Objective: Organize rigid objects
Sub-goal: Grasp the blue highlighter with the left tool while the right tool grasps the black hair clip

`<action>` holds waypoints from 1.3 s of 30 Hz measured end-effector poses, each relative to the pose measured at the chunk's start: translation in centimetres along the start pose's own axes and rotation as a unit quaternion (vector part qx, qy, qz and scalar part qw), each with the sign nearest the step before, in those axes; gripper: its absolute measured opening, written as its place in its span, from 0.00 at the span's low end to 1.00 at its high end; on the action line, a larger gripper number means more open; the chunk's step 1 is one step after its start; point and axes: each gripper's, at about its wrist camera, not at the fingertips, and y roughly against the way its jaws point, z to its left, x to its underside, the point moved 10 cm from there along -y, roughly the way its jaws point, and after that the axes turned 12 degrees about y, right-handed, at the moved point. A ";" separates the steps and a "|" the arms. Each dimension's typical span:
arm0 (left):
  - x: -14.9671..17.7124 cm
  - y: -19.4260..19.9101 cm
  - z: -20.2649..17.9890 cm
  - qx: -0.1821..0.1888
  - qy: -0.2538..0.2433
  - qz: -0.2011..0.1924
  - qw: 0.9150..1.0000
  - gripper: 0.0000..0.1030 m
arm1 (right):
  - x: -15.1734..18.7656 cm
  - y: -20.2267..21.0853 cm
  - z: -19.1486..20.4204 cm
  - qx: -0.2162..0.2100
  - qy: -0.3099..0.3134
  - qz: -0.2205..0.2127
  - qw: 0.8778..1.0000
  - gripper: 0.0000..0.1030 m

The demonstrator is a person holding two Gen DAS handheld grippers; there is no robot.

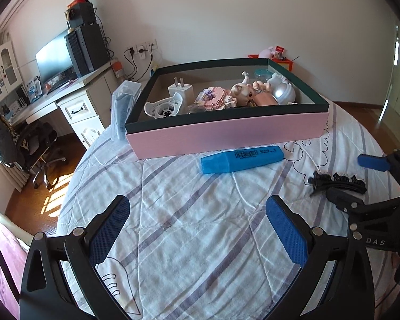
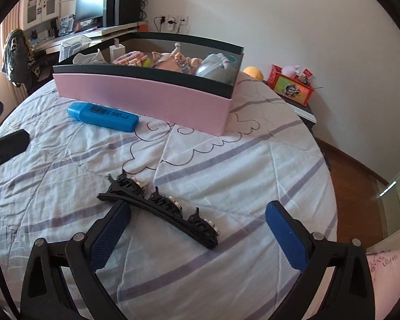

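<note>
A black hair clip (image 2: pixel 160 202) with pale beads lies on the striped bedsheet between the fingers of my right gripper (image 2: pixel 197 226), which is open; the left pad is close to the clip's near end and the right pad stands well clear. A blue highlighter (image 1: pixel 242 158) lies just in front of the pink box (image 1: pixel 226 133), which holds a white charger, toy figures and other small items. My left gripper (image 1: pixel 197 221) is open over bare sheet, short of the highlighter. In the left wrist view the right gripper (image 1: pixel 357 180) straddles the hair clip (image 1: pixel 336 182).
A clear plastic case (image 1: pixel 124 106) leans at the box's left end. Beyond the bed are a desk with a monitor (image 1: pixel 53 61), an office chair (image 1: pixel 34 146) and wooden floor. A red box (image 2: pixel 293 88) sits on a side table to the right.
</note>
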 end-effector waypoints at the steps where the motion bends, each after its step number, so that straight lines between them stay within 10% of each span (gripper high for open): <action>1: -0.1 -0.4 -0.2 0.005 0.003 0.006 1.000 1.00 | -0.2 -0.2 0.0 -0.012 0.001 -0.003 1.000 0.67; 6: -0.5 -2.5 -1.5 0.017 0.004 0.032 0.999 1.00 | -1.3 -0.4 0.7 -0.048 0.020 -0.020 0.998 0.18; 27: 0.4 -3.1 0.1 0.038 0.050 0.065 0.996 1.00 | -4.2 -0.5 7.1 -0.170 0.079 -0.017 0.982 0.18; 33: 1.4 -4.5 -2.0 0.034 0.051 0.087 0.994 0.99 | -2.6 1.4 2.8 -0.122 -0.008 -0.038 0.992 0.18; 37: 1.8 -5.2 -1.7 0.008 0.050 0.085 0.995 0.70 | -1.8 1.4 0.7 -0.108 -0.042 -0.038 0.992 0.18; 39: 1.6 -4.7 -1.8 0.024 0.051 0.077 0.995 0.36 | -1.7 1.4 0.6 -0.108 -0.049 -0.041 0.992 0.18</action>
